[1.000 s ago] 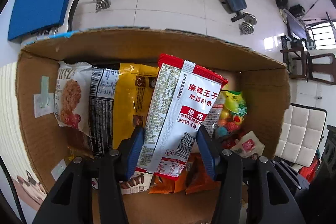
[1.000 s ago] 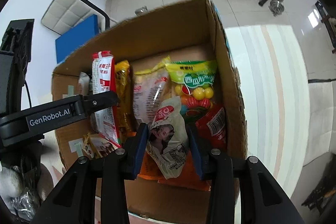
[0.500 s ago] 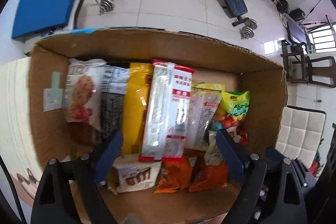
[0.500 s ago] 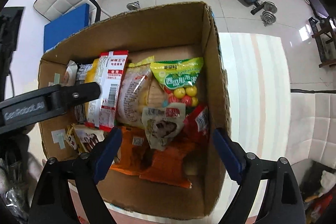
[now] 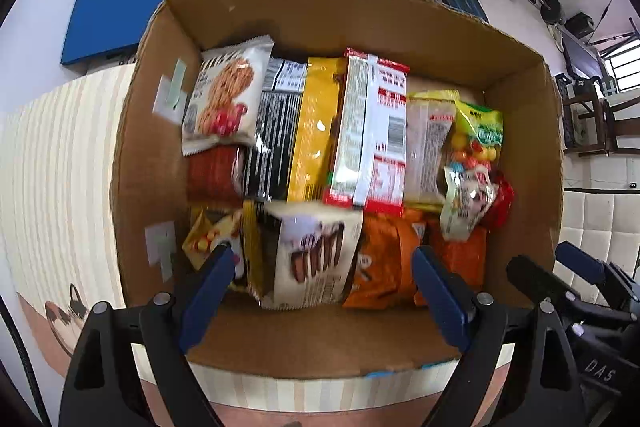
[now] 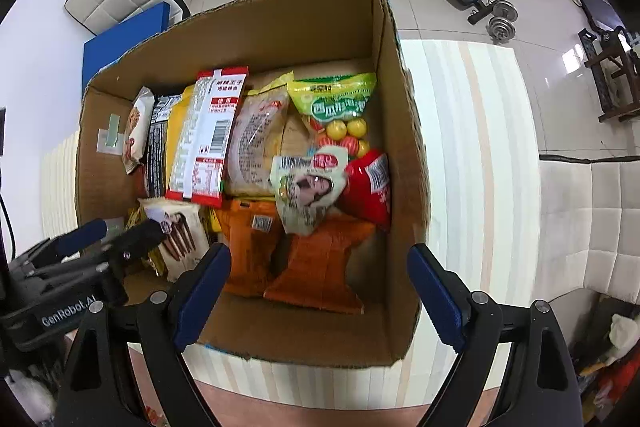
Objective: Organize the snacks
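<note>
From where I stand, the cardboard box (image 5: 520, 115) sits on the striped table (image 5: 52, 163), packed with snacks. At the left end a cookie packet (image 5: 226, 99) leans loosely on its neighbours and could slump. In the middle, the red-and-white spicy strip packet (image 5: 372, 131) stands propped and might topple forward. Further right, a small pale pouch (image 6: 308, 187) perches on the orange bags (image 6: 320, 267); it may slide off. The left gripper (image 5: 322, 283) and right gripper (image 6: 318, 279) hover with jaws spread, holding nothing.
</note>
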Available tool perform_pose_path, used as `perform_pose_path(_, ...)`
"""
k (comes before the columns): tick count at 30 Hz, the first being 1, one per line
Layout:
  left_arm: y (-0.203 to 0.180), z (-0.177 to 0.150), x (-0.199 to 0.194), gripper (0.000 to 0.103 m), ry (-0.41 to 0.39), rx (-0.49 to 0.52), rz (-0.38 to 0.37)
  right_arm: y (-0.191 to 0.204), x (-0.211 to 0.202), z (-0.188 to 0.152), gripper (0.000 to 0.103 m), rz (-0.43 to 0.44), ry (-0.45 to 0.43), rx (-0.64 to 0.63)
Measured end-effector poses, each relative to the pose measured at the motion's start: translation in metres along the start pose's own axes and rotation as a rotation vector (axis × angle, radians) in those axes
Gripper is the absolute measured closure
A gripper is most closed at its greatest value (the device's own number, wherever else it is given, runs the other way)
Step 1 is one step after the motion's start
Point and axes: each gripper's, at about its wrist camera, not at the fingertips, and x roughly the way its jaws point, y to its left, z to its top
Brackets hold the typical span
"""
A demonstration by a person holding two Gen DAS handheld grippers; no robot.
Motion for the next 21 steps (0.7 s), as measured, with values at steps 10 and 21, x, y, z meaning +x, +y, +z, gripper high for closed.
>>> perform_pose_path(10,-0.001,-0.049,-0.061,0.013,-0.193,0.007,0.042,0.005,-0.044,-0.043,0.011,-0.010,-0.112,-0.014)
perform_pose_path(21,-0.011,-0.128,-0.133,0.013,-0.375,0.043,0.055,0.021,-0.121,-0.121,0.011,-0.010,-0.278,-0.082)
